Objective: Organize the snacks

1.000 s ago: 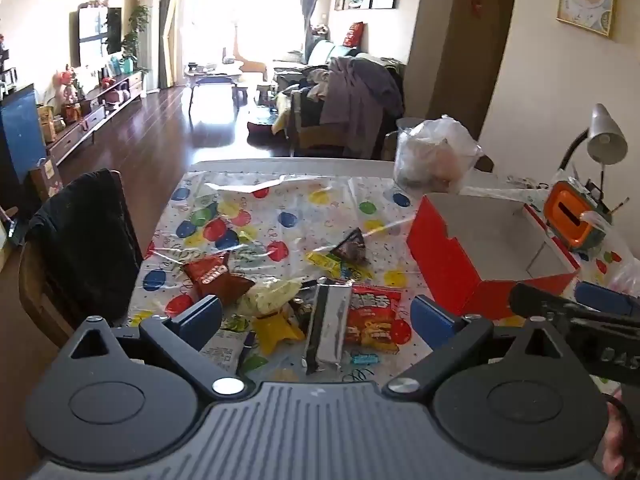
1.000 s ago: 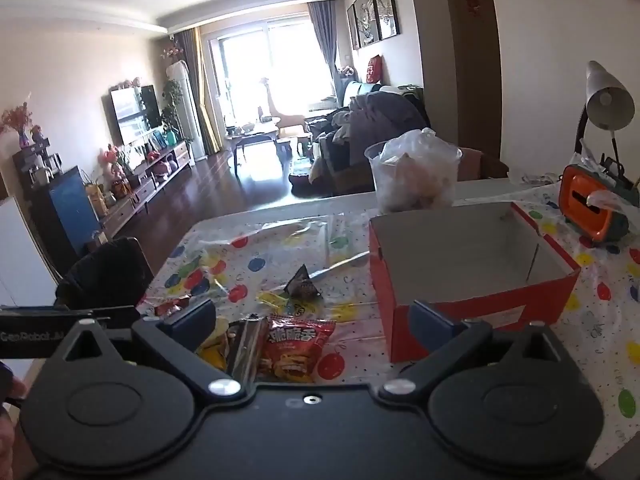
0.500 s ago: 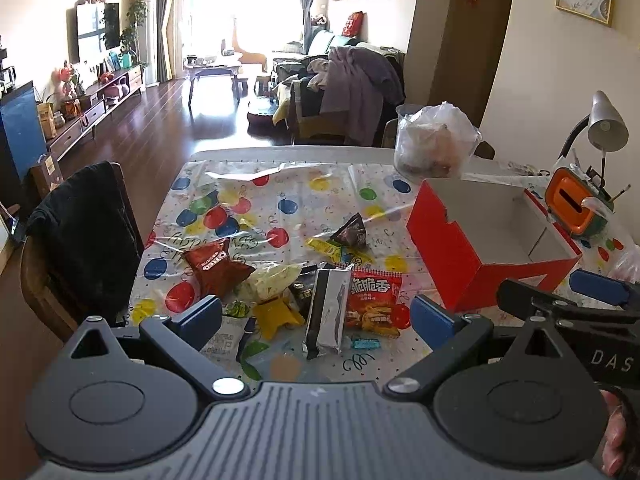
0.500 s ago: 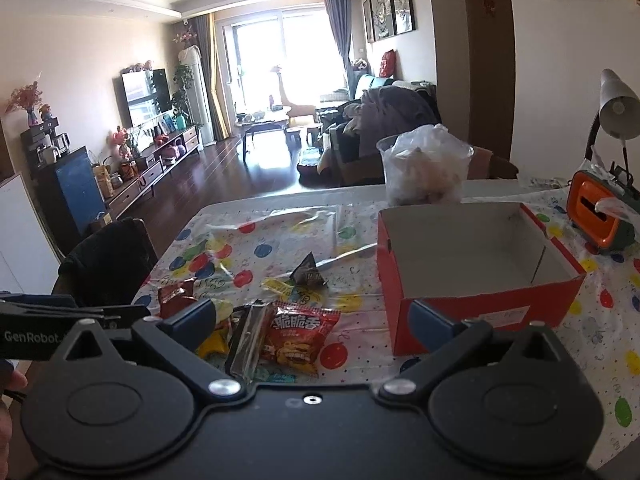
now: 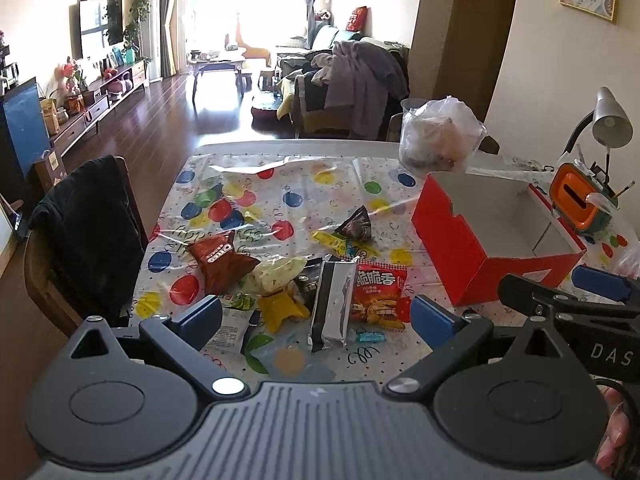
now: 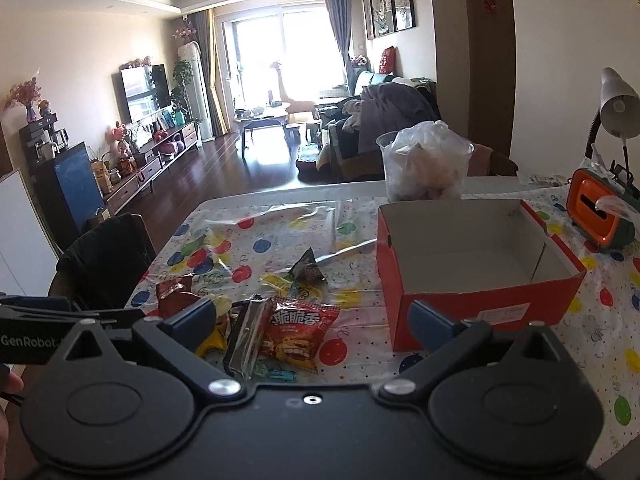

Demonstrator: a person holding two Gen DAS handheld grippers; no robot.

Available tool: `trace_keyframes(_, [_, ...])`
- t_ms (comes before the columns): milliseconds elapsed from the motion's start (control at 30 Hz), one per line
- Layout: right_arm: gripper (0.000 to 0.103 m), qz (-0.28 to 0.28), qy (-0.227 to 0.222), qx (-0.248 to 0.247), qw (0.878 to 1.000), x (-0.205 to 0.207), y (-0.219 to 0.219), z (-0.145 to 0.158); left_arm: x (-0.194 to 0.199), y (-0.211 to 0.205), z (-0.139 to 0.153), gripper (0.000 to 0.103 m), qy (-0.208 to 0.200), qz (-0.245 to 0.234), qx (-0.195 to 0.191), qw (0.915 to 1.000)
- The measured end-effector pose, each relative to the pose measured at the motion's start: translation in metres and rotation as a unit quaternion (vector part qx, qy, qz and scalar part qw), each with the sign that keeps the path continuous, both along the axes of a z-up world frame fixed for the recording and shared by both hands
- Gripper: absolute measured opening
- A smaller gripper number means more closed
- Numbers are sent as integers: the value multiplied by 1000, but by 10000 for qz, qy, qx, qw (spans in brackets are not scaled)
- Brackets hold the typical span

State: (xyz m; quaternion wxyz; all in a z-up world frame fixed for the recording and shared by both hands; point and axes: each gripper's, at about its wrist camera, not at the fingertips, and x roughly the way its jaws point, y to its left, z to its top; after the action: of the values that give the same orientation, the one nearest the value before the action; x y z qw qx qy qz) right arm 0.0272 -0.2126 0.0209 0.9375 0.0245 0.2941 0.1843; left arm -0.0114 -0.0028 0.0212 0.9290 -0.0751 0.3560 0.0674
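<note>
Both grippers held above the near edge of the table, jaws wide apart, nothing between them. Left gripper over the snack pile; right gripper further right, towards the red box, with its blue pad also seen at the right edge of the left wrist view.

Snacks bunched near the table's near edge, left of centre, on the balloon-print tablecloth under a clear plastic sheet:
- red crisp packet w/ Chinese lettering, flat, face up
- black-and-silver wrapper just left of it, touching, lengthwise towards the near edge
- yellow packet left of that, pale greenish packet behind it
- dark red Oreo pack at the left of the pile, puffed up
- white sachet nearest the left pad, small teal sweet by the near edge
- dark triangular pack further in, apart from the pile, w/ a flat yellow wrapper beside it

Red cardboard box open, white inside, nothing visible in it (far inner corner hidden from the left view), standing towards the right side of the table. Clear tub lined w/ a plastic bag behind it at the far edge. Orange-and-green tissue holder and desk lamp at the far right corner. Chair w/ dark garment along the left edge.
</note>
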Motion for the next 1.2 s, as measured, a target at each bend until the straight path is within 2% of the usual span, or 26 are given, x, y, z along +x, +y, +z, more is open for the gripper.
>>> trace_keyframes(1200, [103, 122, -188, 56, 9997, -2, 13, 6, 4, 11, 8, 101, -195, -42, 133, 9997])
